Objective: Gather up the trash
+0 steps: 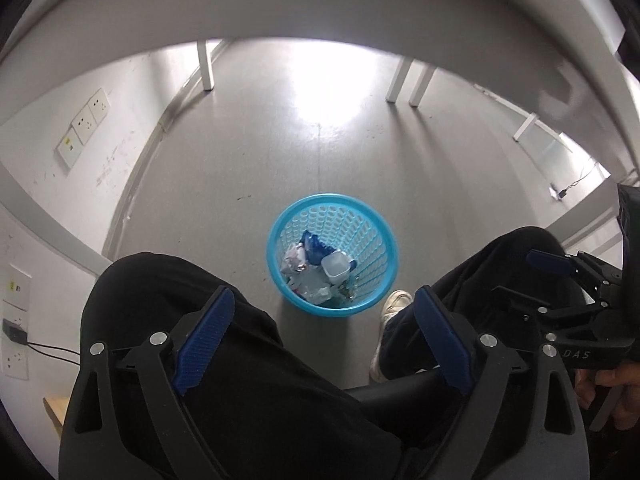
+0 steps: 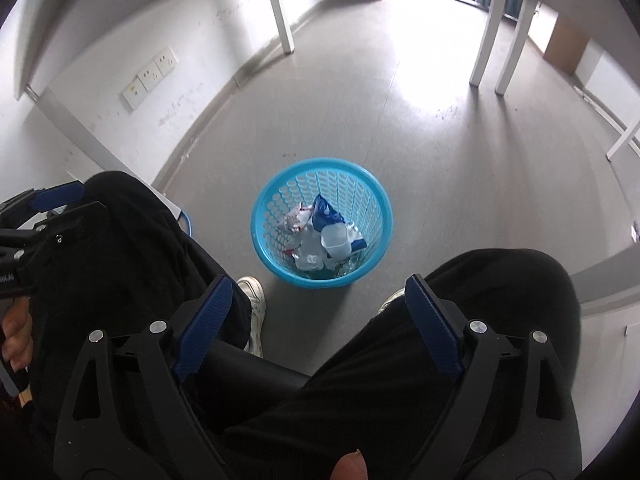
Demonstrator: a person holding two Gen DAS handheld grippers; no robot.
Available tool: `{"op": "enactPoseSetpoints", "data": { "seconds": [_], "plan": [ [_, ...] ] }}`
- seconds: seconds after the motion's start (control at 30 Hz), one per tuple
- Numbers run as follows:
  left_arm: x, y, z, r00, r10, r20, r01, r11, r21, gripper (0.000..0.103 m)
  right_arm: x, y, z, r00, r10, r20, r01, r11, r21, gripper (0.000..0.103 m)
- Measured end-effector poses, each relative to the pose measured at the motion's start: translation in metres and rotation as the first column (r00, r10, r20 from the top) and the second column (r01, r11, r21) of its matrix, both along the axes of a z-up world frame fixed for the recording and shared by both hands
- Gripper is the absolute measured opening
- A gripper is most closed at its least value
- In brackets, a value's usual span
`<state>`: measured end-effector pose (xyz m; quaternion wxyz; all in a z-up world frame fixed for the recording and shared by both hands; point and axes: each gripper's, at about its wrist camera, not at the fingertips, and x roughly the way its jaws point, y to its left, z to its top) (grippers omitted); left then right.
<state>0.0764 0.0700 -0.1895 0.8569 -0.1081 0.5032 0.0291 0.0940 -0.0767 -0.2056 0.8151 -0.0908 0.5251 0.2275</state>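
A light blue perforated waste basket [image 1: 382,236] stands on the grey floor between a seated person's feet, also seen as the basket [image 2: 378,200] in the right wrist view. Inside lie crumpled wrappers, a dark blue packet [image 2: 325,213] and a clear plastic cup [image 1: 335,267]. My left gripper [image 1: 324,300] hovers high above the knees, jaws wide open, nothing between the blue pads. My right gripper [image 2: 319,289] is likewise open and empty, well above the basket. Each gripper shows at the edge of the other's view.
The person's black-trousered legs [image 1: 192,320] and white shoes [image 2: 254,292] flank the basket. White table legs [image 2: 280,12] stand further back, a table edge [image 1: 320,12] arches overhead. Wall sockets [image 1: 84,124] and a plugged cable [image 1: 48,347] sit at the left.
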Motion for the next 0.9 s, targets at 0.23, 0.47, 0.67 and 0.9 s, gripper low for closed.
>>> {"op": "enactPoseSetpoints", "data": {
  "seconds": [0.23,0.47,0.67,0.9],
  "plan": [
    [-0.020,-0.008,0.025,0.998,-0.016,0.055,0.015,1.000,0.020,0.095,-0.025,-0.027,0.032,0.997,-0.024,0.071,0.018,0.996,0.088,0.089],
    [-0.023,-0.009,0.041,0.996,-0.006,0.090,0.004,1.000,0.016,0.097,-0.025,-0.032,0.041,0.996,-0.021,0.084,0.010,0.992,0.128,0.093],
    [-0.010,-0.004,0.026,0.998,0.002,0.060,-0.002,1.000,0.004,0.097,-0.018,-0.021,0.036,0.997,0.003,0.078,-0.012,0.993,0.118,0.094],
    [0.021,0.009,-0.017,0.998,0.018,-0.058,-0.019,1.000,-0.011,0.097,0.004,-0.009,0.001,1.000,0.010,-0.001,-0.010,0.998,0.068,0.095]
  ]
}}
